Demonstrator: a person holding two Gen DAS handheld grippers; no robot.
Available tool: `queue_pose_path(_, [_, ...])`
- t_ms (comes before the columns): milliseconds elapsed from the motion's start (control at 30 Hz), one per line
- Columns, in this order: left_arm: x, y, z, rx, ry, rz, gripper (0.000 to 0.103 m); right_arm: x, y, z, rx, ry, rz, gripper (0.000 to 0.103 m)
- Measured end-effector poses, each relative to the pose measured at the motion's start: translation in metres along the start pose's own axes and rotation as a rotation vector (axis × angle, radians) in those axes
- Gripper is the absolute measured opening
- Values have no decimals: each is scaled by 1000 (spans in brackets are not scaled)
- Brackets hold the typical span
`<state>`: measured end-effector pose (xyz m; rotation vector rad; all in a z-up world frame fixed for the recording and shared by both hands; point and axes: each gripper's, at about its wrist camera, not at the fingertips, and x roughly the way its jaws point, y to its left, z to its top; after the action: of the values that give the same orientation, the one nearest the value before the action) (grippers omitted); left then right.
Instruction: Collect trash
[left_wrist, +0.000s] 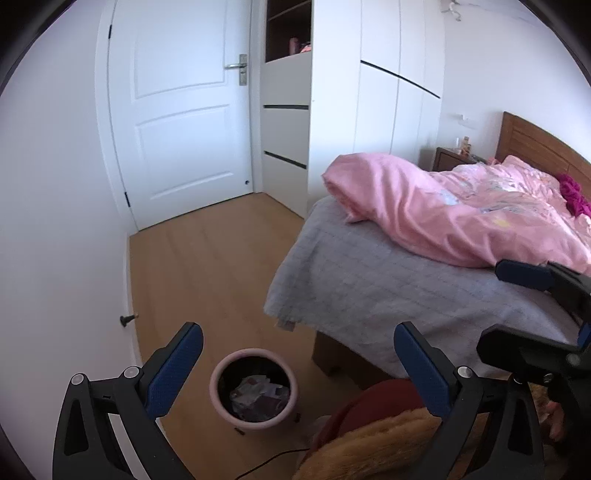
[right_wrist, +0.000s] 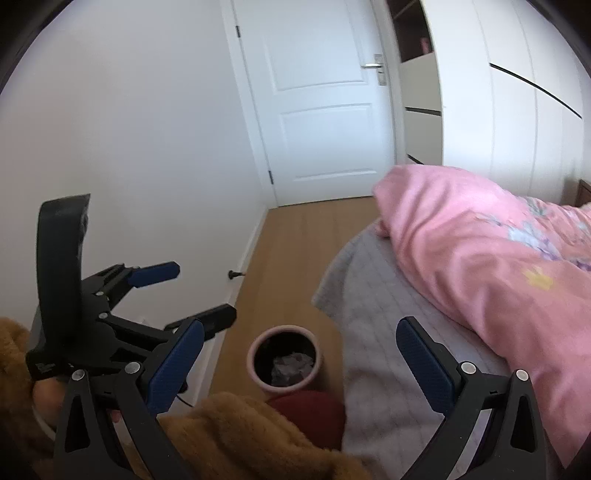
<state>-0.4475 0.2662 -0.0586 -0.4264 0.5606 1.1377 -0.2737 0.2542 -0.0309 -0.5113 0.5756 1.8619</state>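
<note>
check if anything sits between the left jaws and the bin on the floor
Nothing visible does. The bin stands open on bare floor beside the bed, paper trash already inside. The left gripper is open and empty above it; a furry sleeve lies off to the right, not over the bin.

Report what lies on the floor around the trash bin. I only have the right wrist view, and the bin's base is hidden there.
Observer: The left wrist view shows a small dark scrap on the floor, just on the near side of the pink bin.
Operator: Check the bin's other side.
Observer: Another small dark bit lies by its right side, toward the bed.
Operator: Scan the bed's far end too.
Observer: A magenta bundle lies on the pink duvet near the wooden headboard. I cannot tell what it is.
</note>
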Motion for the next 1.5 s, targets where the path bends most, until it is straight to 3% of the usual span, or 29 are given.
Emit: queue_pose_path(1500, [-2,-48,19,91,-20,-111,103,-57,-27,-1,72,-61,-144,103])
